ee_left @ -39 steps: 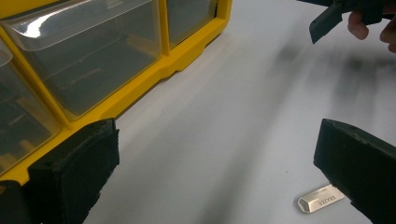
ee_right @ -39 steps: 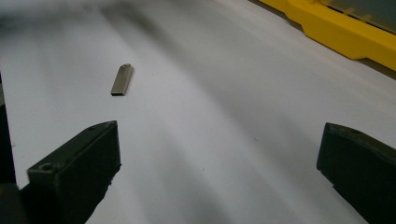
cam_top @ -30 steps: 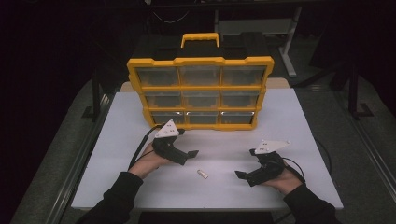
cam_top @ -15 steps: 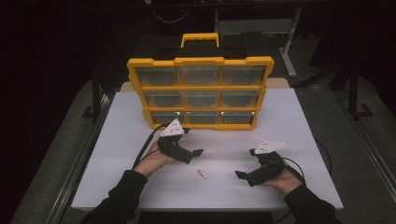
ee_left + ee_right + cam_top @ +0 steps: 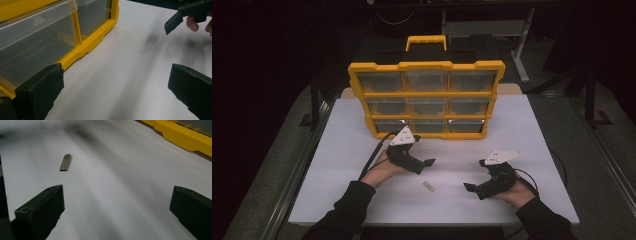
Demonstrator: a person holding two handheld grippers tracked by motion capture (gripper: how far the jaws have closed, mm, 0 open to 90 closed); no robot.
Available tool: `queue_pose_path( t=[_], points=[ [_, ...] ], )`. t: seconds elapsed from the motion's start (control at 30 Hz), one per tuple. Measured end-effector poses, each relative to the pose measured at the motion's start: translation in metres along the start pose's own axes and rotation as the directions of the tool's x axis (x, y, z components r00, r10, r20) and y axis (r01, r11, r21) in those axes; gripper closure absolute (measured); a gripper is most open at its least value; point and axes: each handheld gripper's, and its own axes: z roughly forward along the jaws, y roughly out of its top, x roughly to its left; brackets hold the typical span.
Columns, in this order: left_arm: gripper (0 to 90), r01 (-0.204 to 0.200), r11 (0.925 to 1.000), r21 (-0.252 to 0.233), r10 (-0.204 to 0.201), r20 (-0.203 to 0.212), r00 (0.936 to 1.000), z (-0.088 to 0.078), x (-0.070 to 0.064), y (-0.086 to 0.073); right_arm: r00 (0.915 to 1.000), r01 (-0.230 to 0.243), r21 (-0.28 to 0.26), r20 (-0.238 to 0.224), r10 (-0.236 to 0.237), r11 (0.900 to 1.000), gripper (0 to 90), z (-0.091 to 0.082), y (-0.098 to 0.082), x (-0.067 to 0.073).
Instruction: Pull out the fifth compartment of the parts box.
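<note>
Lifted and carried a little farther from the near edge since a second ago, toward the yellow organizer: that goes for the left gripper, now just short of the bottom row of drawers. No comparable shift for the right gripper, low over the white table at the near right, held in a hand whose dark sleeve enters from the near edge. Jaws of the right gripper spread wide in its own view, with bare table between them and nothing gripped. Slightly farther and to the left of it, between the two grippers, a small flat metal piece lying alone on the table, touched by neither; seen in the right gripper view as a thin rectangular tab beyond the left jaw. Farther again, the left gripper, tilted with its grey three-cornered plate uppermost, jaws wide apart as well and empty, pointing rightward. Close beside its left jaw in the left gripper view, the yellow organizer with its clear drawers all pushed in. At the far side of the table, the organizer standing upright, three rows of three drawers, yellow handle on top.
</note>
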Motion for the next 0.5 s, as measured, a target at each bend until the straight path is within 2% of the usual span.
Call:
queue_pose_path(
  t=[0.27, 0.5],
  points=[
    [0.4, -0.011, 0.9999, -0.002, 0.011, 0.000, 0.9999, 0.0016, -0.0006, -0.0004, 1.0000, 0.000, 0.000, -0.001, 0.000, 1.000, 0.0, -0.0002, 0.0000, -0.0001],
    [0.4, -0.038, 0.9993, -0.006, 0.038, -0.017, 0.9991, -0.0008, -0.0004, -0.0003, 1.0000, 0.003, -0.001, -0.005, -0.003, 1.000, 0.0, 0.0002, 0.0001, 0.0000]
  ],
)
